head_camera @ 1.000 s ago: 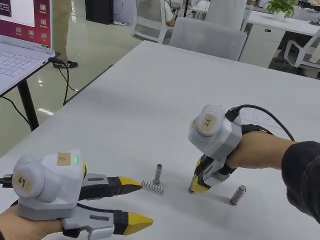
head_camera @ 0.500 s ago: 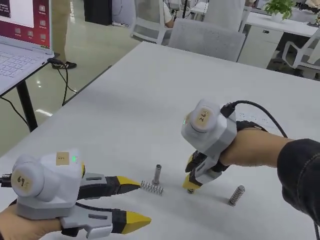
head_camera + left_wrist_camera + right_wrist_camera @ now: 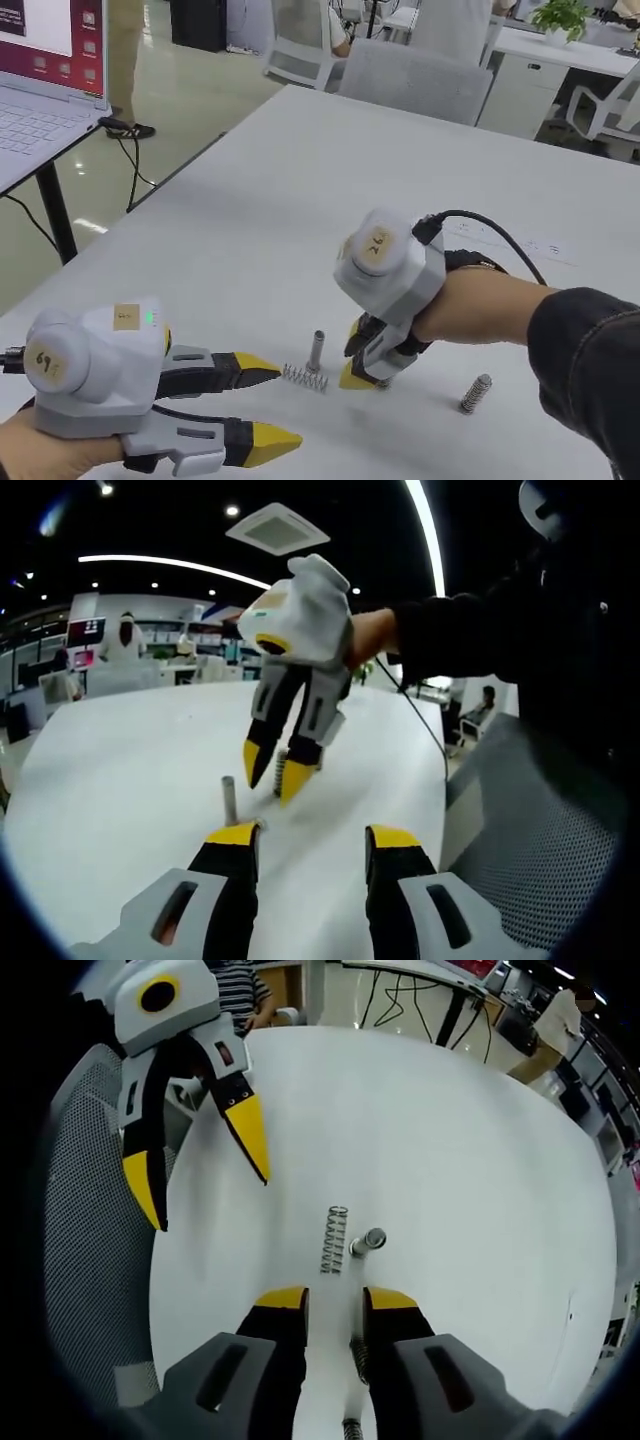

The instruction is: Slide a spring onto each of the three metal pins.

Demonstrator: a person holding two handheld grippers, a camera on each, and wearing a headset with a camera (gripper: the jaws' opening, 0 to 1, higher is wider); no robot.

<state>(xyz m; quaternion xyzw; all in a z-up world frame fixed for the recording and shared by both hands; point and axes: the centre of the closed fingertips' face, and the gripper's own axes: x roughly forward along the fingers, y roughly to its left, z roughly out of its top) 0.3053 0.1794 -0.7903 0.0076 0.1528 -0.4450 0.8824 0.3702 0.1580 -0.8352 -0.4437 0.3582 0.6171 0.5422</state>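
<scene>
A single metal pin (image 3: 316, 350) is seen standing upright on the white worktop (image 3: 300, 200): a short, plain grey cylinder with a flat top end. In the right gripper view it is seen almost end-on, as a small bright round.

Just beside the pin's foot a spring (image 3: 305, 376) is laid flat on the worktop. It is a short coil of thin silvery wire with open, evenly spaced turns. Whether it touches the pin cannot be told.

A second spring (image 3: 476, 392) of the same kind is seen well apart from the pin, on the far side of the right gripper from it.

The right gripper (image 3: 360, 378) is held tip-down near the pin, on the side away from the first spring. Its yellow-tipped jaws are parted by a narrow gap, bare worktop is seen between the tips, and nothing is seen gripped there.

The left gripper (image 3: 275, 405) is held level near the pin, on the spring's side, pointed toward it. Its jaws are spread wide with nothing between them.
</scene>
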